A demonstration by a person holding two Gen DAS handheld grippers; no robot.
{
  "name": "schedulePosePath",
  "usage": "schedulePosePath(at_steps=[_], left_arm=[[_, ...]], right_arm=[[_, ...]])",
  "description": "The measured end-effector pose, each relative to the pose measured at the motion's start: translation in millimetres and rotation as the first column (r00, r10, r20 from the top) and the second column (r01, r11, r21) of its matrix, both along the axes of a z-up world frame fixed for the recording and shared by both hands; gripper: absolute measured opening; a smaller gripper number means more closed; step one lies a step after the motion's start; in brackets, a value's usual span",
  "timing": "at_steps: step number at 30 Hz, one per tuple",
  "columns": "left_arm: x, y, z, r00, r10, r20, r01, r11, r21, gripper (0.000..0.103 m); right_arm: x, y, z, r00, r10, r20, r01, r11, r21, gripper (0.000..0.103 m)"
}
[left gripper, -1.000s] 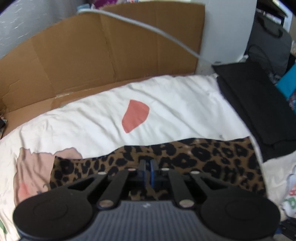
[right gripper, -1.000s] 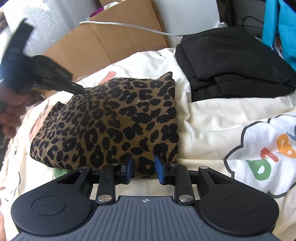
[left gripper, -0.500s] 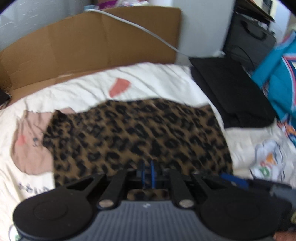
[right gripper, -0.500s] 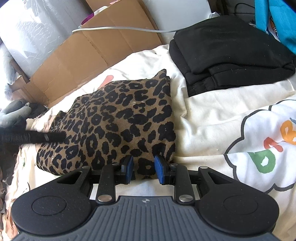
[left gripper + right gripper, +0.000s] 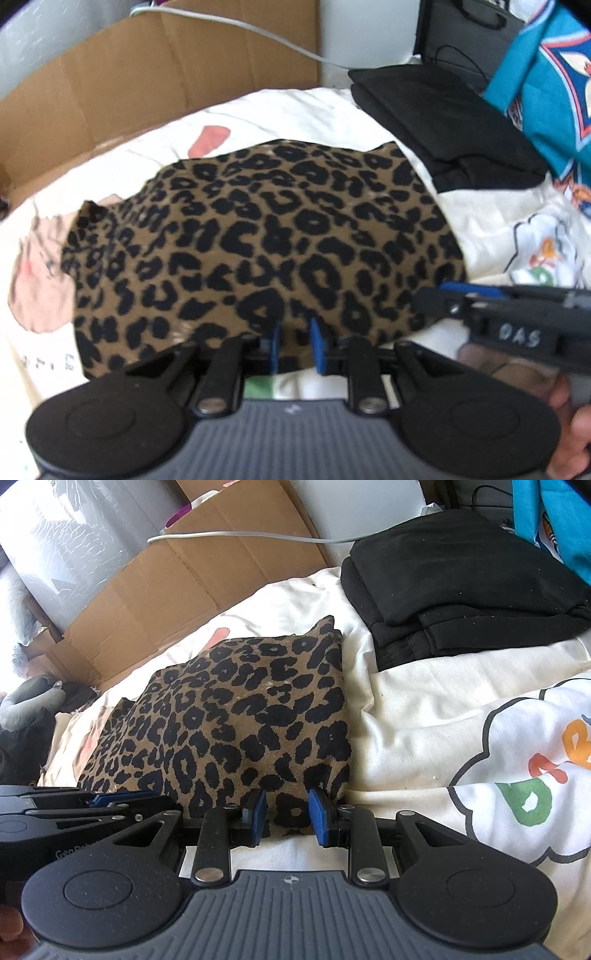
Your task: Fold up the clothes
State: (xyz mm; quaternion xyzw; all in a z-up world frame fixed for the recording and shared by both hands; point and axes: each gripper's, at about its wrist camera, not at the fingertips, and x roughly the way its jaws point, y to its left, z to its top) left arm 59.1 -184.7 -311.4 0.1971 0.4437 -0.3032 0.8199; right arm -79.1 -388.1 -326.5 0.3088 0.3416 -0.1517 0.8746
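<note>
Now left gripper (image 5: 295,341) and right gripper (image 5: 286,816) at near edge of folded leopard-print garment (image 5: 236,723), jaws spread.

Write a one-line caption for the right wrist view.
Open right gripper at near edge of folded leopard-print garment on bedsheet.

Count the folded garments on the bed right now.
2: the leopard-print garment just ahead of both claws, and the black garment beyond it to the right. Others may be hidden.

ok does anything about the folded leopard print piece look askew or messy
Mostly tidy. The folded leopard-print garment lies flat on the white printed bedsheet, but its far right corner pokes up in a point, and the far left corner curls up.
</note>
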Motion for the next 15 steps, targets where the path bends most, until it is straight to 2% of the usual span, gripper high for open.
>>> schedulePosePath(at_steps=[3, 8, 12, 15], left_arm=[[8, 9, 1, 1.000, 0.009, 0.010, -0.010, 1.000, 0.027, 0.021], [23, 35, -3, 0.998, 0.069, 0.009, -0.069, 0.996, 0.064, 0.021], [43, 58, -2, 0.989, 0.150, -0.006, -0.149, 0.986, 0.074, 0.021], [53, 68, -4, 0.986, 0.166, -0.002, -0.164, 0.981, 0.107, 0.021]], right_arm=[[1, 1, 0, 1.000, -0.004, -0.001, 0.004, 1.000, -0.003, 0.032], [0, 0, -1, 1.000, -0.004, 0.001, 0.004, 1.000, 0.000, 0.032], [0, 0, -2, 1.000, -0.012, 0.004, 0.012, 1.000, 0.004, 0.032], [0, 0, -3, 1.000, -0.020, 0.005, 0.020, 1.000, 0.005, 0.032]])
